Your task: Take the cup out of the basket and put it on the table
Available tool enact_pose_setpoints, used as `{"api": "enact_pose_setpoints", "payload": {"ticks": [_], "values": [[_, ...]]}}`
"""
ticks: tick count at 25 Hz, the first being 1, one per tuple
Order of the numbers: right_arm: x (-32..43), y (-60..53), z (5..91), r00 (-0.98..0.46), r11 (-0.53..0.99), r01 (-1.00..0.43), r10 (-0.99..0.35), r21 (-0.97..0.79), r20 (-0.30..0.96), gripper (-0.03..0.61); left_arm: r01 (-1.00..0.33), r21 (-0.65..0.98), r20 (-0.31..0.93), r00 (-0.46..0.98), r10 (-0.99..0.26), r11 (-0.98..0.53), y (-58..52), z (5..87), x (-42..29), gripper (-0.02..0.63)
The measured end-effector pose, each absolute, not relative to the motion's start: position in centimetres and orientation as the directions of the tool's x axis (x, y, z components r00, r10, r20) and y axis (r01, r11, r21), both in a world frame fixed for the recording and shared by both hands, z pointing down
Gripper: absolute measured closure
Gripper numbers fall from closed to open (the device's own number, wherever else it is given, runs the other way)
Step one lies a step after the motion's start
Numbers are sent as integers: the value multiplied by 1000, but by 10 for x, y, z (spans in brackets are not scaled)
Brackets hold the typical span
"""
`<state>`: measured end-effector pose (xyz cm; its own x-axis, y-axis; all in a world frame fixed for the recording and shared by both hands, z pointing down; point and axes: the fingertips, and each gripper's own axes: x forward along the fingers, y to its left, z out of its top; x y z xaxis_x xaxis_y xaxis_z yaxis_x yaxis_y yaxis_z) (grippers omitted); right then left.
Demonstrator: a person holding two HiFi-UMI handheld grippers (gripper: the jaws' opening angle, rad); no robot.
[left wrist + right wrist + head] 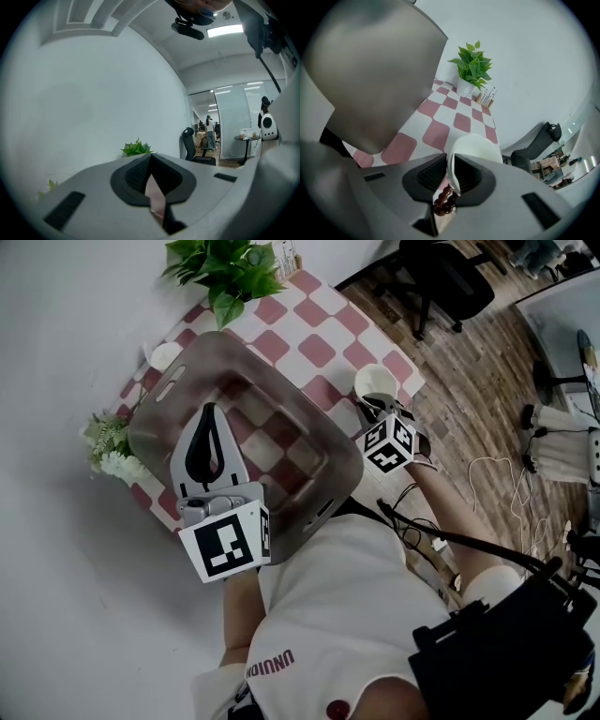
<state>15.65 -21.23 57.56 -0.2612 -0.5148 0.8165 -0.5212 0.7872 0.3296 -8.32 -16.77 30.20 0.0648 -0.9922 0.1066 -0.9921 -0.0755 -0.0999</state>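
- Cup (375, 381) (476, 147), white and upright with its mouth up, is out of the basket (169, 409) (379, 70). It stands at the basket's 2 o'clock, over the checked counter (314, 348) (464, 123) by its right-hand edge. No view settles whether its base touches the cloth.
- Right gripper (377, 405) (451, 158) points steeply down, and its jaws are clamped on the cup's near wall, one pad inside the rim and one outside.
- Left gripper (214, 412) (151, 158) lies nearly level over the basket's near left part. Its jaws are closed with the tips meeting. A thin pinkish sliver shows in the slit between the pads, and I cannot tell what it is.
- Basket is grey and see-through; the pink squares show through its floor, and it covers most of the counter.
- Potted plant (230, 268) (472, 63) (137, 148) sits at the counter's 12 o'clock.
- White flowers (112, 451) lie at the basket's 9 o'clock, against its outer wall.
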Motion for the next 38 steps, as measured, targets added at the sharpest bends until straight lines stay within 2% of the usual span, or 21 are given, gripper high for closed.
{"api": "enact_pose_setpoints", "payload": {"ticks": [14,22,26,34,38], "values": [[159,-206,547,-303,749,-570,-574,339,760,515,-990,-97,93,93,-991,-102,-166,299,-74,603],[157,-213,501,-337,680,-646,-661,346,670,528,-987,-94,80,122,-989,-129,-162,295,-66,603],[157,-218,461,-353,606,-714,-745,351,566,559,-985,-93,69,141,-988,-148,-158,294,-62,603],[156,-216,361,-334,415,-853,-900,315,281,561,-974,-105,51,196,-979,-201,-154,291,-48,603],[157,-210,333,-308,352,-888,-933,295,185,561,-968,-114,43,221,-974,-224,-151,287,-42,603]]}}
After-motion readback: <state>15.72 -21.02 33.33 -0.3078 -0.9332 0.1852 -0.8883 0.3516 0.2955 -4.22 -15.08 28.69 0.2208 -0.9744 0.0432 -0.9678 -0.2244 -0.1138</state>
